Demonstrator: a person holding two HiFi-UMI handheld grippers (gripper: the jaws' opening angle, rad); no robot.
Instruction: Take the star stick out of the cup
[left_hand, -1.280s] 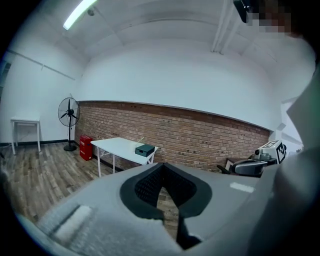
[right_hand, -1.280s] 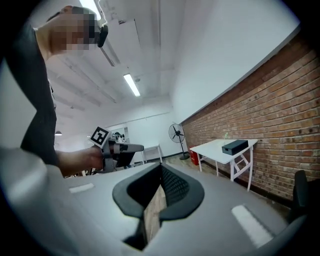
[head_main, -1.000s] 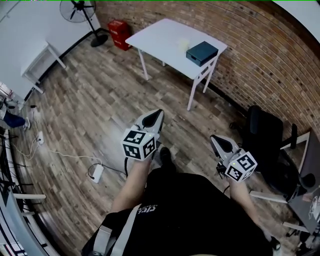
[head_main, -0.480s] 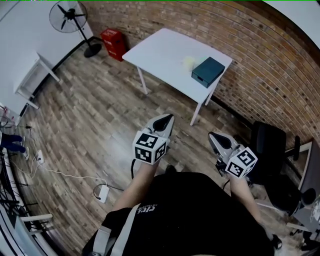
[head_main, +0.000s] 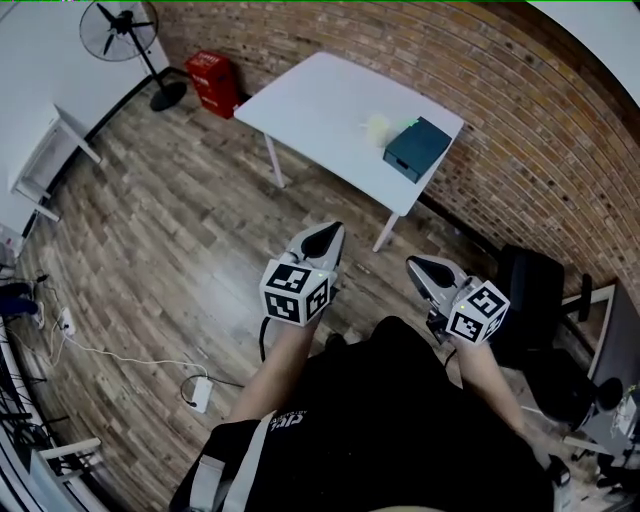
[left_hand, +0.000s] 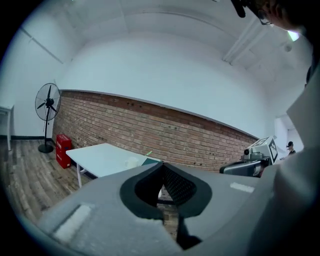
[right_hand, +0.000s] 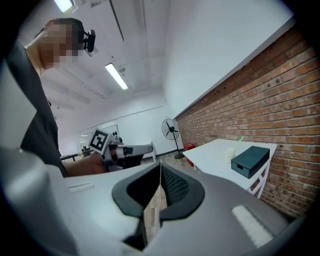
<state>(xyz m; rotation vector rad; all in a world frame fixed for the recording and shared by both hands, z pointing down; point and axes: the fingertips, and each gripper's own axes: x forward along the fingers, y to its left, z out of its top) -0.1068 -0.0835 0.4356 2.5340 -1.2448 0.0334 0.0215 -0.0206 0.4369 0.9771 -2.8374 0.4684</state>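
Change: across the earlier head views the white table has drawn closer and sits larger in the picture, and both grippers have been carried forward towards it.
Left gripper: the left gripper has its jaws pressed together with nothing between them, and it points nearly level at the table.
Right gripper: the right gripper has its jaws closed too and is empty. It is held beside the left one.
Cup: the pale cup stands on the table's far side, just beside a dark box and close to the brick wall.
Star stick: the star stick shows only as a thin green sliver rising from the cup. It is too small for the star to be made out.
Long axis: roughly upright, with a seeming lean towards the box.
Direction: the cup lies ahead of both grippers and well apart from them, across the bare floor and the near table edge.
Nearer hand: neither is clearly nearer. The cup falls between the two lines of aim, a little left of the left gripper's jaws in its own view and off to the right in the right gripper's view.
Next step, as a judgement: close the gap, open one gripper, then pinch the stick above the rim and lift along its length.
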